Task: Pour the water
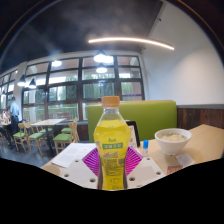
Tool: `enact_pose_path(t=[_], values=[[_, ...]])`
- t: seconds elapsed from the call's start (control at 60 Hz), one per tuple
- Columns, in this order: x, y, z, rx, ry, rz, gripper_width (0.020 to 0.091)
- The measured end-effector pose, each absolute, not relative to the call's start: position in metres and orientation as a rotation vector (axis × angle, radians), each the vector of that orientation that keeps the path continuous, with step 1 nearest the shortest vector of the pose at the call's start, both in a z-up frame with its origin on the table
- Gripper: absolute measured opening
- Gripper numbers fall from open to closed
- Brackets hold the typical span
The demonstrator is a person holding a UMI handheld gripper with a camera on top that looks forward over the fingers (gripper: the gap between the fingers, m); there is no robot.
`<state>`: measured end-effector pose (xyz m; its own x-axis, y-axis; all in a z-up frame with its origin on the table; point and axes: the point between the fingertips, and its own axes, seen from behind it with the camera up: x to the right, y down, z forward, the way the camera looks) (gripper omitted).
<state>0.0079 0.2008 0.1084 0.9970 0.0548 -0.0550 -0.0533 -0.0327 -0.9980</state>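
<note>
A clear plastic bottle [111,140] with an orange cap, a green-and-yellow label and yellow liquid stands upright between my fingers. My gripper [112,163] is shut on the bottle: both pink pads [92,160] press against its lower sides. The bottle appears lifted, its base down between the fingers, hidden from sight. A white bowl [173,139] sits on the light wooden table [200,148] beyond and to the right of the bottle.
A sheet of white paper [70,153] lies on the table left of the bottle. A green booth seat [150,115] runs behind the table. Chairs and tables stand further back by the large windows, where a person [14,108] is.
</note>
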Motion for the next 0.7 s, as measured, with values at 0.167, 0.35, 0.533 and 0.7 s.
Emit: enact_pose_path(t=[0.167, 0.35, 0.533, 0.7], values=[[0.0, 0.202, 0.071, -1.662, -0.062, 0.072, 0.0311], [0.002, 0.207, 0.074, -1.624, -0.032, 0.099, 0.0339], [0.023, 0.187, 0.075, -1.687, -0.013, 0.073, 0.0852], [0.021, 0.121, 0.103, -1.711, -0.002, 0.173, 0.0826]])
